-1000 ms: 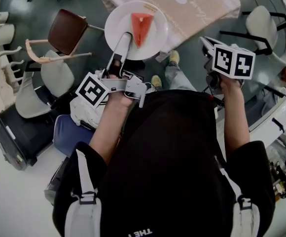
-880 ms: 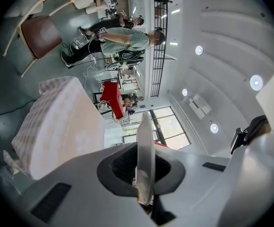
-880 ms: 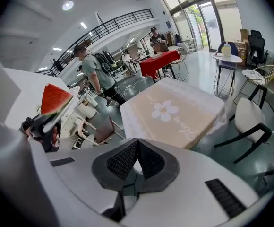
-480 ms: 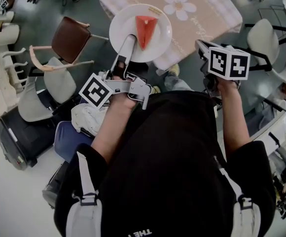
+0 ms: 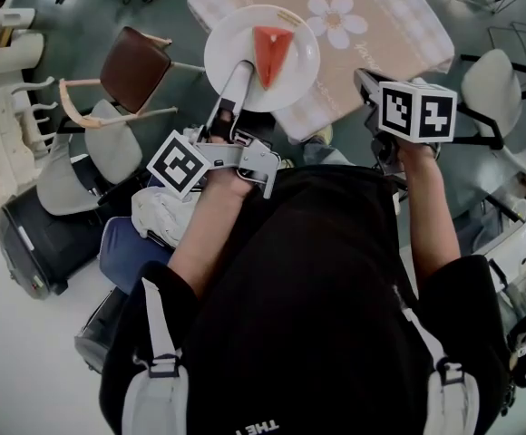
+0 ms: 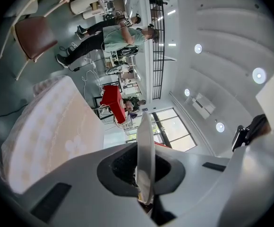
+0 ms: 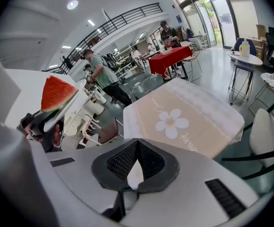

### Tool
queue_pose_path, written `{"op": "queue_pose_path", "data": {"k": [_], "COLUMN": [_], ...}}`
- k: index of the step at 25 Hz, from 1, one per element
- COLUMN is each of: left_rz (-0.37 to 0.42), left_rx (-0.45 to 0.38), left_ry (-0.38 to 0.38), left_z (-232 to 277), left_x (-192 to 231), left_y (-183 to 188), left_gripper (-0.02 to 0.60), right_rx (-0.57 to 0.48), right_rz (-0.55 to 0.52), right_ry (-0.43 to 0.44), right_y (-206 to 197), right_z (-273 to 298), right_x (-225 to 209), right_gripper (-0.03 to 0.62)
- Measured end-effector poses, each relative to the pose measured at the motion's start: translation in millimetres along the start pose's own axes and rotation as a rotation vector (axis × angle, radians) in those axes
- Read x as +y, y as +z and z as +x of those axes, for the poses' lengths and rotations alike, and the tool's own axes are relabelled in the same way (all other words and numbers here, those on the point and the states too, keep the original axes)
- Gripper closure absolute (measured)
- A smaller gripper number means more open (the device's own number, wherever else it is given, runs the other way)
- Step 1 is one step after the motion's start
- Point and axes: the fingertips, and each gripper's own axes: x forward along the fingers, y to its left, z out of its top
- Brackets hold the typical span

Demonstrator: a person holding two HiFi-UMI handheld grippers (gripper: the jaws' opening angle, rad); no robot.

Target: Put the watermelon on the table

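A red watermelon wedge (image 5: 270, 43) lies on a round white plate (image 5: 290, 71). My left gripper (image 5: 240, 71) is shut on the plate's near rim and holds it level over the table's near corner. In the left gripper view the plate rim (image 6: 144, 141) stands edge-on between the jaws of the left gripper (image 6: 145, 169). The table (image 5: 372, 16) wears a beige cloth with a white flower. My right gripper (image 5: 365, 83) hovers at the table's near edge, to the right of the plate. Seen from the right gripper (image 7: 136, 148), shut and empty, the wedge (image 7: 56, 92) sits at left and the table (image 7: 184, 119) ahead.
A brown-seated chair (image 5: 136, 62) and pale chairs (image 5: 109, 148) stand left of the table, with a black case (image 5: 36, 243) on the floor. A white chair (image 5: 491, 80) stands at right. Several people and a red-covered table (image 7: 167, 58) are far back.
Both grippers have moved toward the table. The plate with the wedge now overlaps the cloth's near corner instead of hanging short of it. Neither gripper's jaws have changed.
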Motion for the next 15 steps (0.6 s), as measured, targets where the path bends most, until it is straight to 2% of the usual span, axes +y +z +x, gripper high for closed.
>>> {"op": "queue_pose_path", "data": {"k": [15], "left_rz": [0.022], "left_rx": [-0.003], "left_ry": [-0.091], "left_z": [2], "left_x": [-8], "left_y": [0], "left_gripper": [0.566], "right_rx": [0.000], "right_rz": [-0.088], "right_ry": [0.021], "right_y": [-11], "right_z": [12], "right_x": [61], "right_gripper": [0.583]}}
